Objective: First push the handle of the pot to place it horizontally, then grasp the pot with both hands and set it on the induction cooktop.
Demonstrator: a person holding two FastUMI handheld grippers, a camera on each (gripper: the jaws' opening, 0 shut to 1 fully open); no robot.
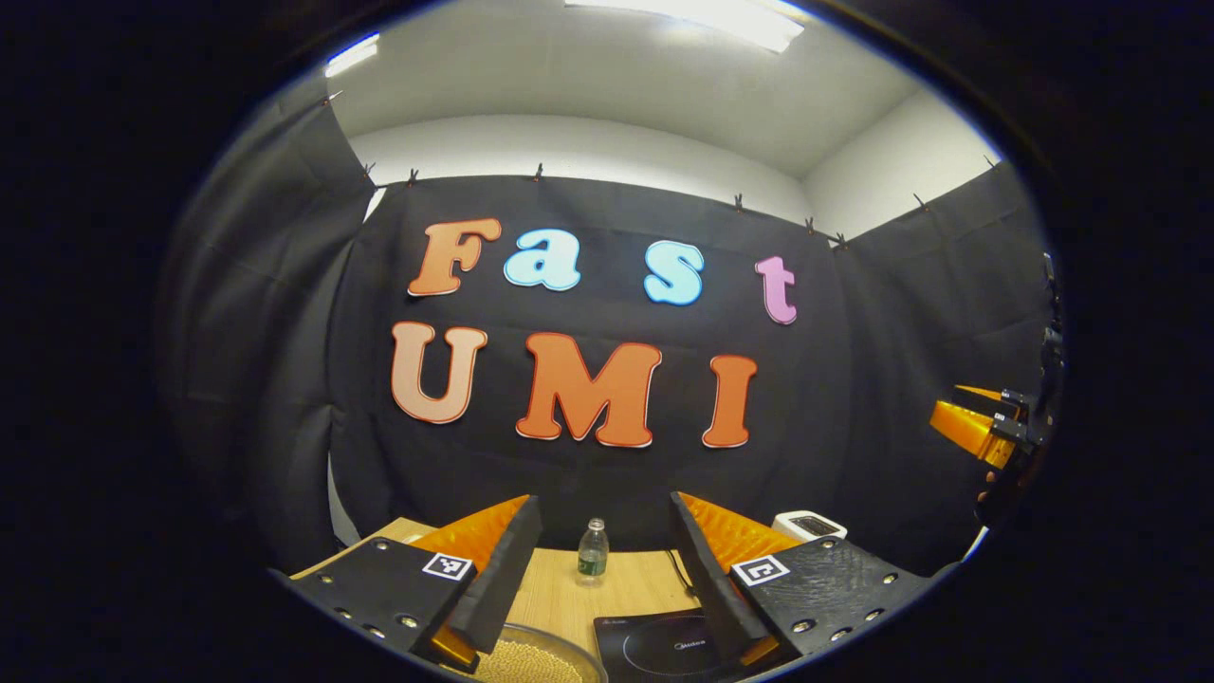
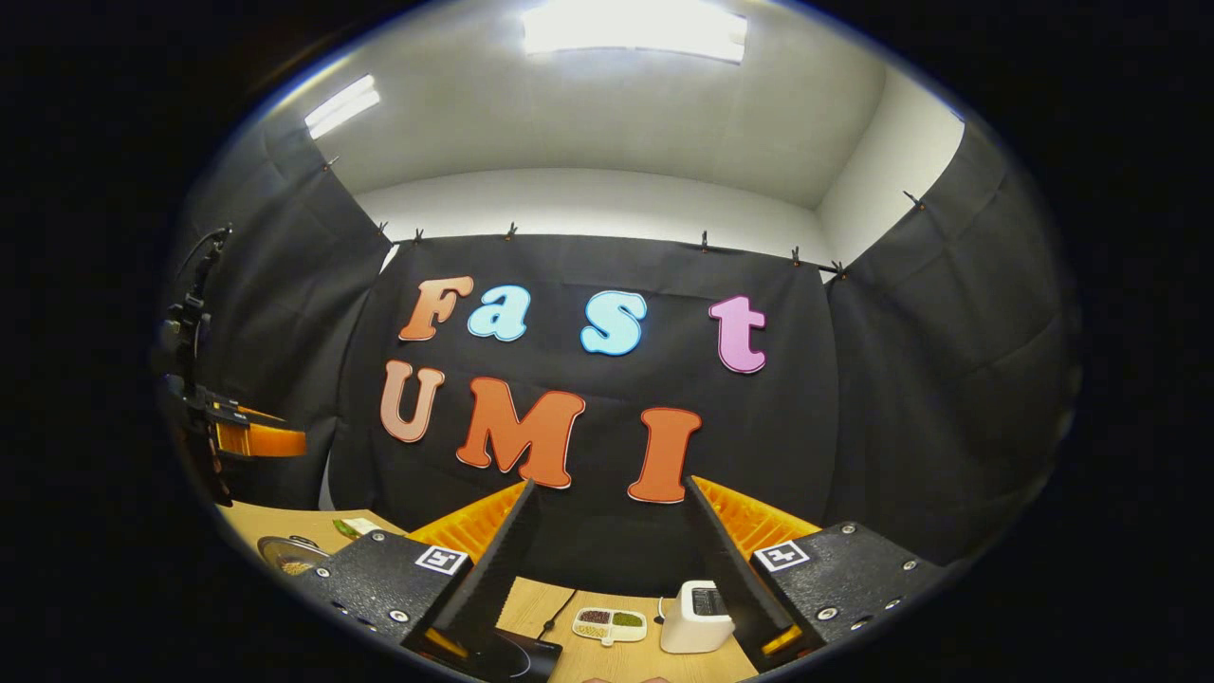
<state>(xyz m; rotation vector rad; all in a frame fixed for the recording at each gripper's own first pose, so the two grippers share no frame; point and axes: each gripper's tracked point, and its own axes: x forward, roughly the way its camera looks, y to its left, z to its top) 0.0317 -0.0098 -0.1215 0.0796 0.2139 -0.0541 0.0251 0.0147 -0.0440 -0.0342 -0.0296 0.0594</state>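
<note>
since both grippers, left (image 1: pixel 593 579) and right (image 2: pixel 607 579), hang spread and empty, the pot (image 1: pixel 541 656), low beside the cooktop (image 1: pixel 659 647), looks stiff, bead-laden, probably heavy: grip opposite rim sides.

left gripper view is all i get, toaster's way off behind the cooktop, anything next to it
Observer: Yes. A small divided dish with grains in its compartments lies just left of the toaster, as the right gripper view shows it.
Operator: ok and is the right tool holding anything
Observer: No. The right tool is open, with nothing between its fingers, and it is held above the dish and toaster.
</note>
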